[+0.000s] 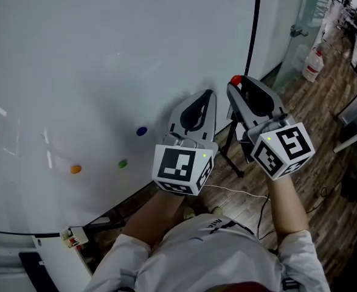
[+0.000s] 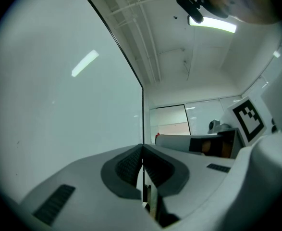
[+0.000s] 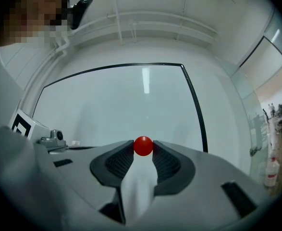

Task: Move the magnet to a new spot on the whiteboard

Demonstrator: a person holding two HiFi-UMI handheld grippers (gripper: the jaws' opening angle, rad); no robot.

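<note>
A small red round magnet (image 1: 235,79) sits pinched between the tips of my right gripper (image 1: 236,84), just off the lower right part of the whiteboard (image 1: 105,59). The right gripper view has the same red magnet (image 3: 143,146) between the two dark pads, with the whiteboard (image 3: 121,105) ahead. To its left my left gripper (image 1: 210,93) is shut with nothing in it, its tips close to the board's surface. In the left gripper view the jaws (image 2: 142,150) meet edge to edge beside the whiteboard (image 2: 59,105).
A blue magnet (image 1: 142,131), a green magnet (image 1: 123,163) and an orange magnet (image 1: 75,169) stick to the board's lower left. The board's black frame (image 1: 253,29) runs down the right side, with wooden floor (image 1: 312,102) and the stand's legs (image 1: 230,148) beyond.
</note>
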